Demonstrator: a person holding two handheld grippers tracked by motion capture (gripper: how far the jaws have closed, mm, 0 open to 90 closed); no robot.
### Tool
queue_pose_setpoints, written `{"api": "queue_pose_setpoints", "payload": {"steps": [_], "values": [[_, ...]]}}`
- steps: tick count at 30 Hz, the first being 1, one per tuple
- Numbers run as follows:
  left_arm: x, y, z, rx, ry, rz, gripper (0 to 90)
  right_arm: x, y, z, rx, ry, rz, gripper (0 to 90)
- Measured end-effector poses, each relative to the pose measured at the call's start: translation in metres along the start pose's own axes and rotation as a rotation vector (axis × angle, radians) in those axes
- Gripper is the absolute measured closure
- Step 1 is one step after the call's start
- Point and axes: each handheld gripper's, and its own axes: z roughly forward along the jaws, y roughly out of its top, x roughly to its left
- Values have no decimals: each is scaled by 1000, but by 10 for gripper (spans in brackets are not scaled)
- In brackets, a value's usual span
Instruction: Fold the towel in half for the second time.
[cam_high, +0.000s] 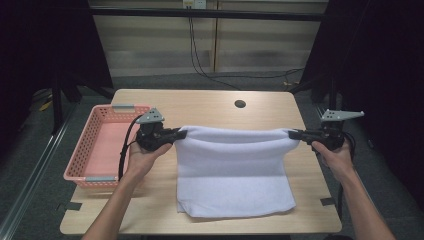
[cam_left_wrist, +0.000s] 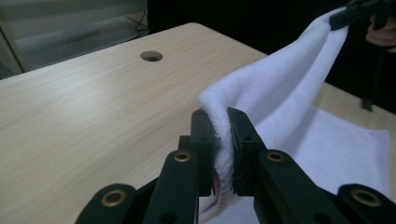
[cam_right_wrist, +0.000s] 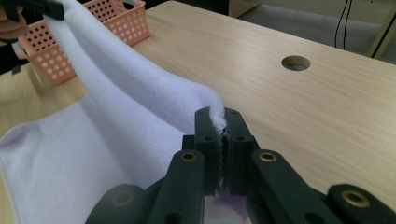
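Tools, two: left tool (cam_high: 176, 134) and right tool (cam_high: 294, 133), each clamped on one upper corner of the towel. Towel (cam_high: 232, 172), one, white: top edge raised between them, lower part lying on the desk (cam_high: 210, 102). Basket (cam_high: 80, 162), one, pink, at the desk's left edge.

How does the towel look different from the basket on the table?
The towel is white, soft cloth; the basket is pink, stiff and full of holes. The towel's far edge is lifted off the table, pinched by the left tool and the right tool, while the basket sits flat, untouched. The towel lies in the middle, the basket at the left edge. Both rest on the same wooden top.
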Motion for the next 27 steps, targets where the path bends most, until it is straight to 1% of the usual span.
{"api": "queue_pose_setpoints", "payload": {"steps": [1,3,6,7,8,9,11,12,13,14,15,16,17,19,21,23,24,26,27], "values": [[-2,-2,-2,4,3,7,824,4,-1,-3,-3,5,-8,866],[-6,-9,-5,-11,-7,-5,824,11,-4,-9,-18,16,-16,866],[-12,-20,-9,-12,-22,-14,824,20,-10,-17,-34,32,-26,865],[-14,-24,-10,-13,-25,-19,824,23,-13,-18,-29,33,-32,865],[-17,-28,-12,-13,-31,-20,823,27,-18,-19,-29,38,-32,865],[-19,-33,-13,-15,-42,-29,823,29,-23,-20,-30,53,-24,865],[-25,-43,-17,-17,-59,-41,821,36,-35,-23,-27,60,-18,863],[-29,-48,-18,-13,-66,-43,821,39,-41,-24,-19,70,-17,862],[-32,-53,-20,-9,-66,-41,821,42,-47,-25,-16,69,-16,858],[-35,-58,-21,0,-75,-37,820,45,-54,-27,-19,77,-7,854],[-38,-63,-22,15,-86,-42,819,48,-60,-27,-12,83,-3,847],[-41,-68,-21,31,-92,-41,819,50,-66,-27,1,77,1,841],[-44,-74,-20,55,-100,-40,819,51,-72,-26,20,83,12,841],[-48,-86,-16,93,-101,-34,815,53,-84,-23,62,106,20,836],[-49,-97,-13,127,-106,-46,814,56,-95,-21,100,106,21,837],[-50,-106,-11,160,-113,-52,811,58,-103,-19,120,120,35,835],[-51,-109,-11,171,-123,-48,810,59,-105,-18,132,126,33,834],[-55,-114,-12,195,-141,-31,803,61,-109,-16,157,125,21,816],[-58,-116,-13,213,-150,-24,800,63,-111,-16,168,138,21,805]]}}
